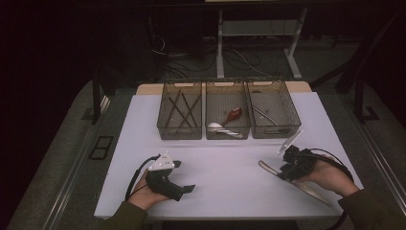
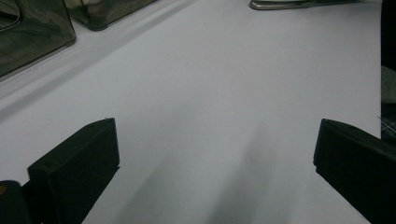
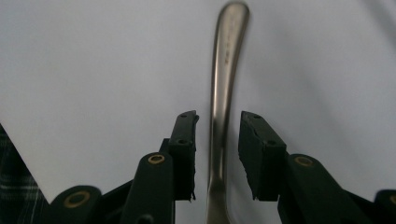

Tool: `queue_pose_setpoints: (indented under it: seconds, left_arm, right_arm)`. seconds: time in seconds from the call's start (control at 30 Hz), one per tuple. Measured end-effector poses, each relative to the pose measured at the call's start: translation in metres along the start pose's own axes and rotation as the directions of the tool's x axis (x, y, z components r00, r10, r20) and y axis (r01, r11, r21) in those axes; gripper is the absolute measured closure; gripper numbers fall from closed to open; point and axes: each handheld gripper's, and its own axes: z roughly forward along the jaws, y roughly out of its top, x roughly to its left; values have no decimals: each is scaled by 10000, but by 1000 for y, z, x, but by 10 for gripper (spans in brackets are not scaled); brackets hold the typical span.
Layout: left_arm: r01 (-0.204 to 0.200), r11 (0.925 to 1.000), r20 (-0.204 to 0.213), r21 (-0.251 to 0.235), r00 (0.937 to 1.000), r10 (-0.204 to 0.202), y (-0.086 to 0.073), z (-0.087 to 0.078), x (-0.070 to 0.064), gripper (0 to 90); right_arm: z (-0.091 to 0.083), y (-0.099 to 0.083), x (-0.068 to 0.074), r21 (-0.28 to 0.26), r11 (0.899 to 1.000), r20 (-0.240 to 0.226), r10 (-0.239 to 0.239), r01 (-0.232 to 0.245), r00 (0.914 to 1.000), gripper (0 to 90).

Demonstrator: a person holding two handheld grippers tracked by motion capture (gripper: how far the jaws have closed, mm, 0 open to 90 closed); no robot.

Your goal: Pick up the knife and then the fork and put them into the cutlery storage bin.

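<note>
So the bench had a plain white top, with a bit of wood edge poking out at the far side behind the bins. The room around it was really dark; past the bench you could make out the legs of a white frame and a tangle of cables on the floor.

Three clear smoky bins sat side by side along the far part of the bench. The left bin had a few dark thin sticks lying crossed in it. The middle bin held a reddish-brown spoon and a white spoon. The right bin had a thin metal utensil in it, couldn't tell which kind.

The left gripper was over bare bench near the person's side, jaws wide apart with nothing between them. The right gripper was down at the metal utensil lying flat on the bench at the right, well clear of the bins. Its jaws sat either side of the handle with a small gap each side, so not clamped.
</note>
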Motion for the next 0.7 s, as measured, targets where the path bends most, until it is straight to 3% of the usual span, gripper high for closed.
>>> queue_pose_setpoints:
  seconds: [0.13,0.33,0.7]
  left_arm:
    - [18,10000,-4,-8,10000,-18,0,0,0,0]
    - [24,10000,3,-2,10000,-24,0,0,0,0]
    - [16,10000,-3,24,10000,-16,0,0,0,0]
  right_arm:
    - [4,1,0,651,9978,-28,-144,145,9999,701]
    - [9,3,-1,1193,9928,5,-119,118,9999,731]
    - [14,9,1,1806,9832,80,-277,258,9996,754]
